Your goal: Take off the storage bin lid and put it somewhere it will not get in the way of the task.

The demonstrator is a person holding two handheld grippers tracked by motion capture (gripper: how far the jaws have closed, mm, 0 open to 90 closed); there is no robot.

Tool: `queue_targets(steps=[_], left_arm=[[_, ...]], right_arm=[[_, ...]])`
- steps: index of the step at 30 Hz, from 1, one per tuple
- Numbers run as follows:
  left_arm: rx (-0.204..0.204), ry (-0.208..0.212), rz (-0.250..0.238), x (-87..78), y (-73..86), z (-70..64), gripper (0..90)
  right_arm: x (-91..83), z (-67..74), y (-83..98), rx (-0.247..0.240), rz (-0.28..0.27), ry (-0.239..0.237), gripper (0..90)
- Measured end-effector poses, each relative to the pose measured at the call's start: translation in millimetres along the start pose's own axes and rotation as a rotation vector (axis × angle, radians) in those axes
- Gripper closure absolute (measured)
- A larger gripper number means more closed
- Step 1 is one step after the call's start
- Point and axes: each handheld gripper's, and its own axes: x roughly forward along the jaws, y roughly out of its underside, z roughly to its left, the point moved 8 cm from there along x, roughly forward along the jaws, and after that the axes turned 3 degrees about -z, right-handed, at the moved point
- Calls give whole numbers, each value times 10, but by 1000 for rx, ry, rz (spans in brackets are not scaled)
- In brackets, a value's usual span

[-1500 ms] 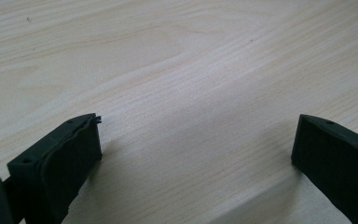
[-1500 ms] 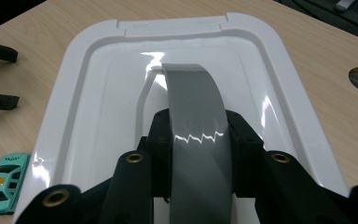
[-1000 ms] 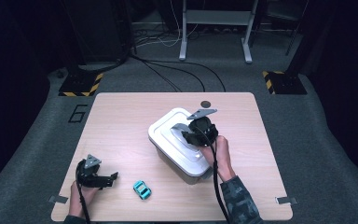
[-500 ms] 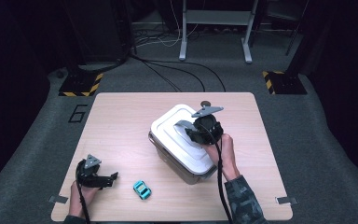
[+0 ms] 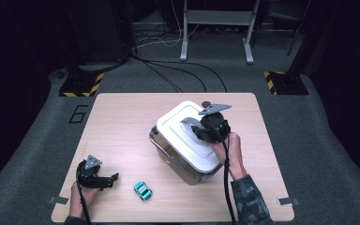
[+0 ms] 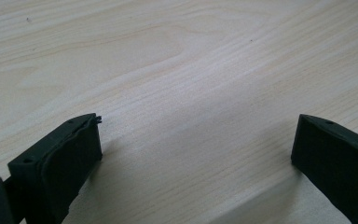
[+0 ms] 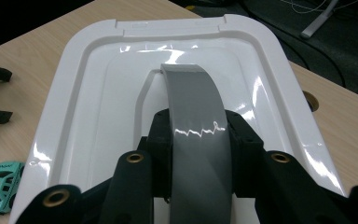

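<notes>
Lifting the lid (image 5: pixel 183 136) by its grey handle (image 7: pixel 196 135) looks like the step in hand — the right gripper (image 5: pixel 206 130) has its jaws clamped on either side of that arched handle, as the right gripper view shows plainly. In the high view the white lid sits tilted and slightly askew over the clear box (image 5: pixel 180 163), right of the frame's middle, so I judge it freed from the box but not yet carried clear.

At the lower left of the high view the left gripper (image 5: pixel 104 180) rests low on the worktop (image 5: pixel 122 126), jaws standing wide apart with bare wood between them in the left gripper view. A small teal toy car (image 5: pixel 142 190) lies just right of it, near the worktop's front edge, untouched.

What seems left — setting the lid aside, then probably taking up the car and placing it in the opened box, though that last is only a guess from the layout.
</notes>
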Motion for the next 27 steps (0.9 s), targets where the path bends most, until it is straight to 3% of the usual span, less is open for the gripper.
queue_targets(steps=[27], left_arm=[[0, 0, 0, 0, 0, 0, 13]], right_arm=[[-251, -394, 56, 57, -24, 85, 671]])
